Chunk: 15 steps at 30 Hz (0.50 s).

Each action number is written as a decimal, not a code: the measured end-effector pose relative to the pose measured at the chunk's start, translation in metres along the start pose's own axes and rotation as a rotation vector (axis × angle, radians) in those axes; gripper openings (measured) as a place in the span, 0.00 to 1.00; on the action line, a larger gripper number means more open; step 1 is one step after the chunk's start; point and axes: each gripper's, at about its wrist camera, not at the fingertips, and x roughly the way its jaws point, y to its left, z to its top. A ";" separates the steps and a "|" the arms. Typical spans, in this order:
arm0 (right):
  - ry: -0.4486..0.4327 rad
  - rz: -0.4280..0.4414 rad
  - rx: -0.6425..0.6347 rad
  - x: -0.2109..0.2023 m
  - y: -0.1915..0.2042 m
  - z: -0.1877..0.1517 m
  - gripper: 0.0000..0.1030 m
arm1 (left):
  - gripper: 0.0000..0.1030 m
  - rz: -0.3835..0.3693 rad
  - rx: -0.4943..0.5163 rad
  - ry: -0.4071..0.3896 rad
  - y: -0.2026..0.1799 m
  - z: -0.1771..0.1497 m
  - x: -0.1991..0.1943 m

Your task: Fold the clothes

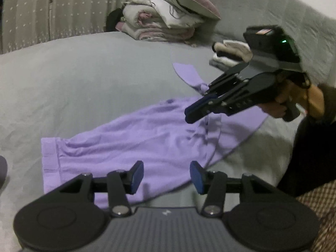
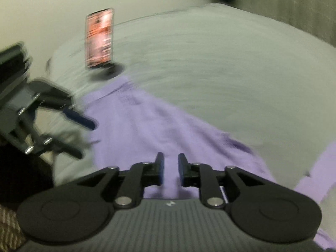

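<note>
1. Two grippers hang over a lilac shirt [image 1: 147, 138] spread on a grey bed [image 1: 84, 79]. Nearest in the left wrist view, the left gripper [image 1: 167, 175] has its blue-padded fingers [image 1: 137, 175] well apart, nothing between them, above the near edge of the shirt.
2. The shirt lies flat but creased, its ribbed hem [image 1: 49, 157] at the near left and its body running away toward the right. It is the same garment in the right wrist view [image 2: 151, 130], where it crosses the frame from the upper left to the lower right.
3. Above the far part of the shirt is the right gripper [image 1: 194, 110], tilted downward and held by a hand [image 1: 298, 103] in a dark sleeve [image 1: 310, 153]. In its own view the right gripper [image 2: 170, 171] has its fingers [image 2: 160, 168] a small way apart, with only the shirt's cloth seen below through the gap, and nothing pinched.
4. In the blurred right wrist view the left gripper [image 2: 84, 136] shows at the left edge, fingers spread.
5. Beyond the shirt, a lilac sleeve end [image 1: 189, 75] lies on the bed.
6. Farther off, a phone [image 2: 99, 37] with a lit screen stands upright on a dark stand.
7. At the far side a pile of folded bedding [image 1: 159, 23] is topped by a pillow [image 1: 189, 0]. A patterned curtain [image 1: 52, 10] hangs behind.
</note>
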 end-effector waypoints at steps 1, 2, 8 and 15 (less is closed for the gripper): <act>-0.003 -0.012 0.030 0.001 -0.009 0.001 0.36 | 0.49 -0.002 -0.011 -0.005 0.001 0.001 0.004; -0.007 -0.023 0.060 0.003 -0.017 0.002 0.36 | 0.49 -0.003 -0.023 -0.006 0.002 0.001 0.009; -0.012 -0.024 0.200 0.008 -0.050 0.002 0.36 | 0.49 0.004 -0.054 0.001 0.005 0.006 0.033; 0.006 0.031 0.338 0.013 -0.077 0.002 0.36 | 0.49 -0.014 -0.054 0.029 0.007 0.008 0.049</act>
